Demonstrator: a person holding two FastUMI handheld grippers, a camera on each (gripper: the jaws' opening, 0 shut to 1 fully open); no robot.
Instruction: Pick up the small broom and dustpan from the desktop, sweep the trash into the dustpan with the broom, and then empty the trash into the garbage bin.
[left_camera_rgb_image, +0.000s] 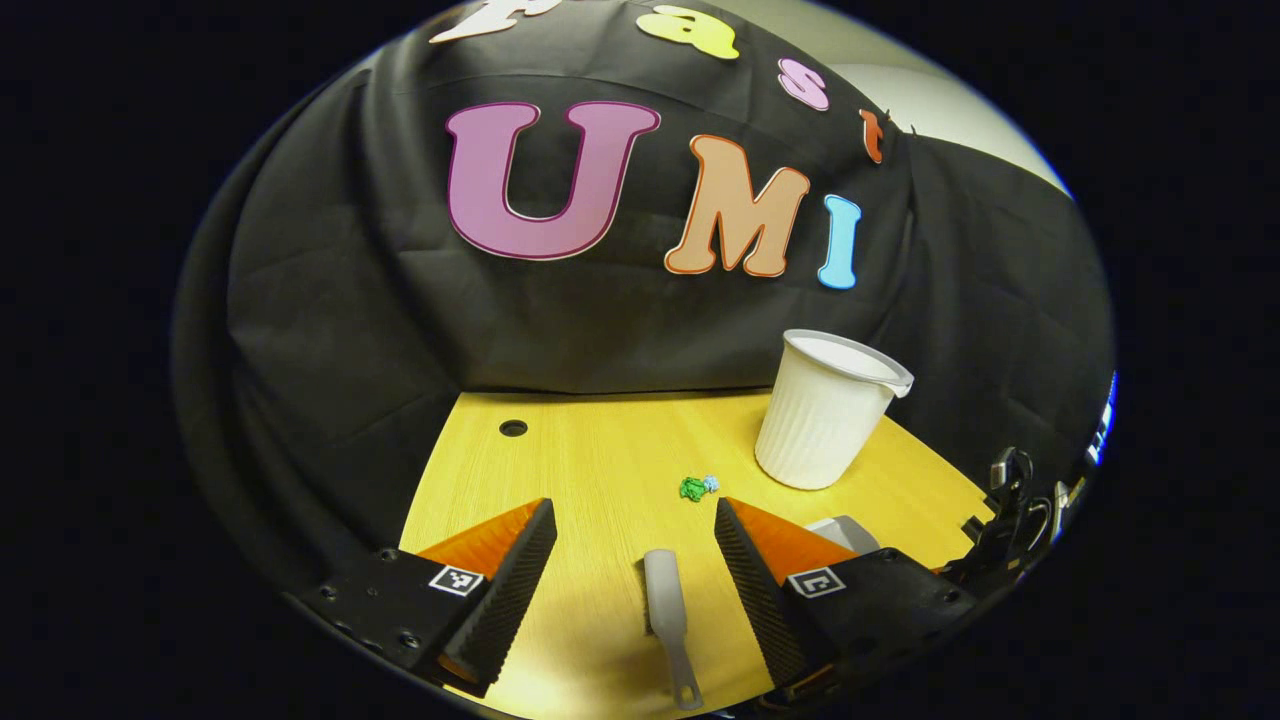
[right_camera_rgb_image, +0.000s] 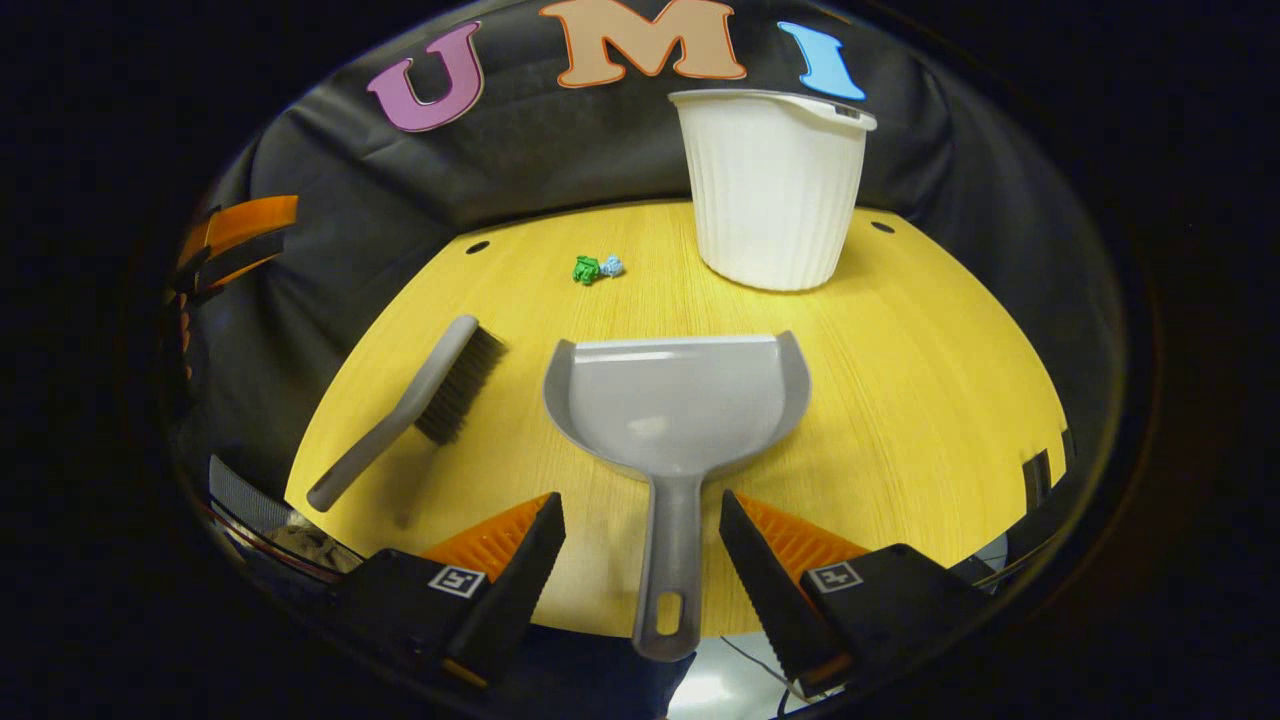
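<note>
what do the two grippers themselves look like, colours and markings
Both look alike: the left gripper and right gripper each have two black wedge-shaped jaws with ribbed inner faces, orange ridged outer sides, and black bases with a small square black-and-white marker on each.

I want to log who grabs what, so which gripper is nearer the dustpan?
Right. The right gripper is open with the dustpan handle lying between its fingers. The left gripper is lined up over the broom instead, dustpan off to its right.

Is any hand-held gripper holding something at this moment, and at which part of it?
Nothing is held. The left hand-held gripper is open around the broom handle, the right hand-held gripper open around the dustpan handle; both lie on the table.
</note>
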